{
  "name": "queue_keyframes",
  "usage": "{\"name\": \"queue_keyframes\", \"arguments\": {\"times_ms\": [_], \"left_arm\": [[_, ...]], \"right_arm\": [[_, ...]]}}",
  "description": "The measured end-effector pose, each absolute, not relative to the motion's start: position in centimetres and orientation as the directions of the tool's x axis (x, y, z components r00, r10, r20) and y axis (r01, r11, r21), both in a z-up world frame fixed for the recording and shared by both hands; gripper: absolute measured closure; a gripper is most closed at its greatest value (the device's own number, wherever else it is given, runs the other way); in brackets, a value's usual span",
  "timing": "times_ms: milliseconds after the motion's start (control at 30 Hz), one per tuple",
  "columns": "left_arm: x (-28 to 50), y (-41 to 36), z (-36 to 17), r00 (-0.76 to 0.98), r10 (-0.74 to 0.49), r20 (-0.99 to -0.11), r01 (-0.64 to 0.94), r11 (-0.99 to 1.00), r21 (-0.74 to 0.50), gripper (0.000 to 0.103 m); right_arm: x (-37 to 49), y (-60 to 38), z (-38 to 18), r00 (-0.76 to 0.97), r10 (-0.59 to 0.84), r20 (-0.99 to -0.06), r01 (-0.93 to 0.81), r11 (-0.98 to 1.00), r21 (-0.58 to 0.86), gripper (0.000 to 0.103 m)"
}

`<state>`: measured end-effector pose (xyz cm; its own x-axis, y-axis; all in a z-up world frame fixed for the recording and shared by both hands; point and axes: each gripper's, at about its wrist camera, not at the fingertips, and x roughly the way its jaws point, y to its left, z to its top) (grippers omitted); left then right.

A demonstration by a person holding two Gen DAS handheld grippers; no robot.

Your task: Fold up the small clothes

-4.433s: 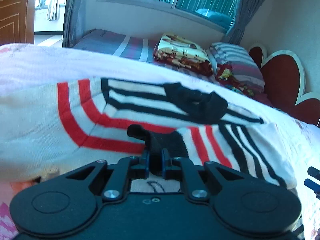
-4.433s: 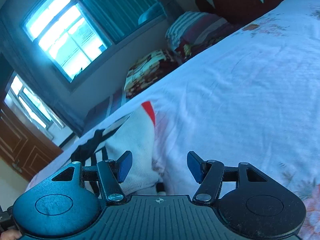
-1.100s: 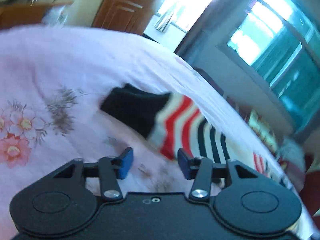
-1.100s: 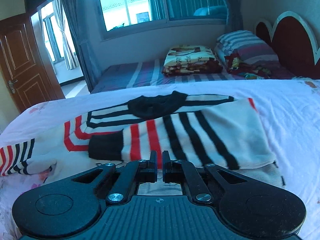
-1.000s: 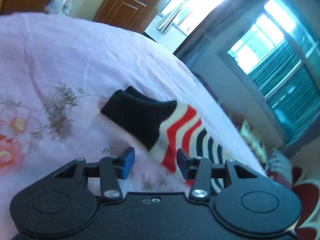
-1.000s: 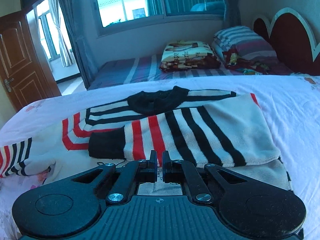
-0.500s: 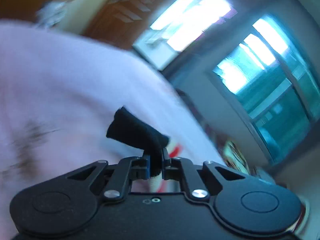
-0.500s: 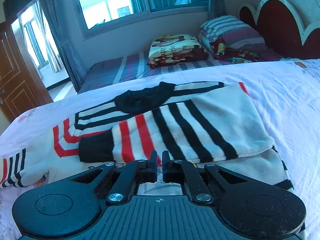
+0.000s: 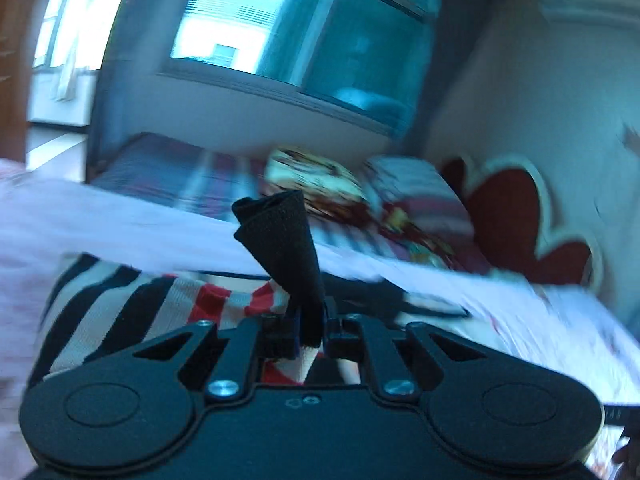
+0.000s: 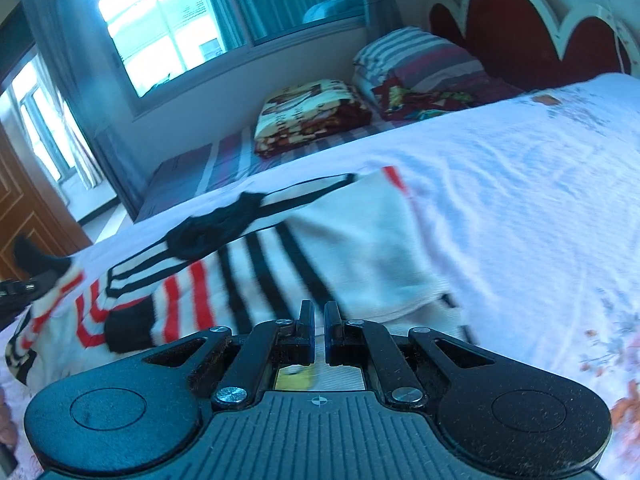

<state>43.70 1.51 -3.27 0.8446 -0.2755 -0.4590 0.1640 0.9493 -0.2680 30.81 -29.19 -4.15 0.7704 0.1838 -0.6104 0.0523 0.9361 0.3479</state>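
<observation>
1 striped sweater (image 10: 328,240), black cuff (image 9: 286,240) in left jaws, right jaws nearly closed

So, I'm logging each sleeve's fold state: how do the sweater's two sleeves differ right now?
The left sleeve is raised off the bed, its black cuff pinched in the shut left gripper; the right sleeve lies flat, folded across the sweater body, its cuff free. The right gripper is nearly shut beside it, its hold unclear. Both sleeves share red and black stripes and black cuffs.
</observation>
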Motion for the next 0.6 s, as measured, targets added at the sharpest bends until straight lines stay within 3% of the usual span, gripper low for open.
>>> {"name": "queue_keyframes", "arguments": {"times_ms": [300, 367, 400, 467, 600], "left_arm": [[47.6, -10.7, -9.1, 0.719, -0.304, -0.625, 0.302, 0.947, -0.112, 0.093], [47.2, -11.8, -11.1, 0.668, -0.303, -0.680, 0.336, 0.938, -0.087, 0.073], [46.0, -11.6, -11.4, 0.678, -0.296, -0.673, 0.349, 0.935, -0.059, 0.068], [44.1, -11.8, -11.1, 0.698, -0.303, -0.649, 0.373, 0.927, -0.032, 0.050], [40.4, -8.3, -9.2, 0.772, -0.264, -0.578, 0.311, 0.950, -0.019, 0.050]], "right_arm": [[30.2, -35.4, -5.1, 0.762, 0.180, -0.622, 0.107, 0.912, 0.395, 0.100], [30.0, -36.1, -5.0, 0.764, 0.194, -0.615, 0.097, 0.909, 0.406, 0.100], [30.0, -36.3, -5.0, 0.765, 0.202, -0.612, 0.089, 0.908, 0.410, 0.100], [30.2, -36.4, -4.8, 0.763, 0.224, -0.607, 0.069, 0.905, 0.420, 0.100], [31.4, -35.4, -4.6, 0.763, 0.274, -0.586, 0.023, 0.894, 0.448, 0.100]]}}
